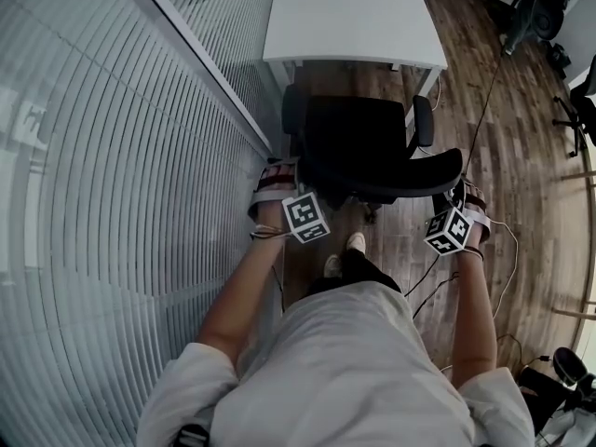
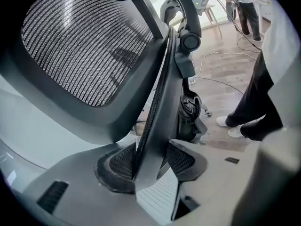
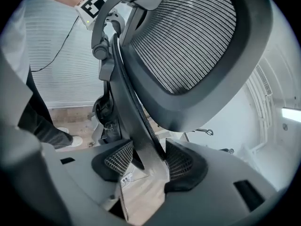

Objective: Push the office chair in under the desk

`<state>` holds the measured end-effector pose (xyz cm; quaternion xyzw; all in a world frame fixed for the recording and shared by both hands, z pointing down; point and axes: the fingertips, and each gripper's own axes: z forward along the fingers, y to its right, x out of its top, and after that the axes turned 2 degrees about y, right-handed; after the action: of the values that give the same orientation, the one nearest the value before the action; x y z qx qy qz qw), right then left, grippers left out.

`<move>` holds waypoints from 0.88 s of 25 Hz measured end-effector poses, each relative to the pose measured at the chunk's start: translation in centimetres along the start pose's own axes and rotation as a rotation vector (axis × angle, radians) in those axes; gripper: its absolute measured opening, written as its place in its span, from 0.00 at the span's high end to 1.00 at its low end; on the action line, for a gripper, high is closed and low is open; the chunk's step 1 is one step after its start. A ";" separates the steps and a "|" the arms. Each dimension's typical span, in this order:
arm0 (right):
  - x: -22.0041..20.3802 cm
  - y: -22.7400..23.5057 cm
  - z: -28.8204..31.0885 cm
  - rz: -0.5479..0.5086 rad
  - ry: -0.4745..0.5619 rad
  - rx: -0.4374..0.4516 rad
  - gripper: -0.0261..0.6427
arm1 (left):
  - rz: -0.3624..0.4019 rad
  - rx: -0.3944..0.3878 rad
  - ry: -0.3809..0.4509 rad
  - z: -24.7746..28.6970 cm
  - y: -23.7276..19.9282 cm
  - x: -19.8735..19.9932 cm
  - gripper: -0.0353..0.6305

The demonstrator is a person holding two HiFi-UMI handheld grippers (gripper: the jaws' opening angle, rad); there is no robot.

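The black office chair (image 1: 363, 142) stands on the wood floor, its seat just in front of the white desk (image 1: 354, 21), which is at the top of the head view. My left gripper (image 1: 279, 182) is at the left edge of the backrest and my right gripper (image 1: 463, 196) at the right edge. In the left gripper view the backrest rim (image 2: 157, 102) runs between the pads of the left gripper (image 2: 149, 161), which press on it. In the right gripper view the rim (image 3: 134, 121) is likewise clamped in the right gripper (image 3: 148, 157). The mesh back (image 3: 188, 36) fills the upper part of that view.
A slatted glass wall (image 1: 112, 156) runs close along the left of chair and desk. Cables (image 1: 503, 250) trail over the floor at right. Another chair's base (image 1: 535, 7) stands at the far right. The person's shoes (image 1: 345, 254) are just behind the chair.
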<state>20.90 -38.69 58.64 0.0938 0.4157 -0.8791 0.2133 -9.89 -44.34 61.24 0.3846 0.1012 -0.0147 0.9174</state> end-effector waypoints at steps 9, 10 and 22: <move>0.3 2.0 2.8 -0.004 -0.003 -0.013 0.61 | -0.002 0.004 0.003 2.7 -1.8 0.4 0.62; 0.2 2.1 2.9 -0.002 -0.003 -0.016 0.61 | -0.001 0.005 0.004 2.9 -1.9 0.4 0.62; 0.4 3.8 6.6 -0.009 0.002 -0.015 0.61 | -0.004 0.019 0.007 6.3 -4.1 0.5 0.62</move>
<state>22.32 -46.09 60.08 0.0912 0.4230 -0.8768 0.2098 -8.75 -51.65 62.55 0.3932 0.1050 -0.0160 0.9133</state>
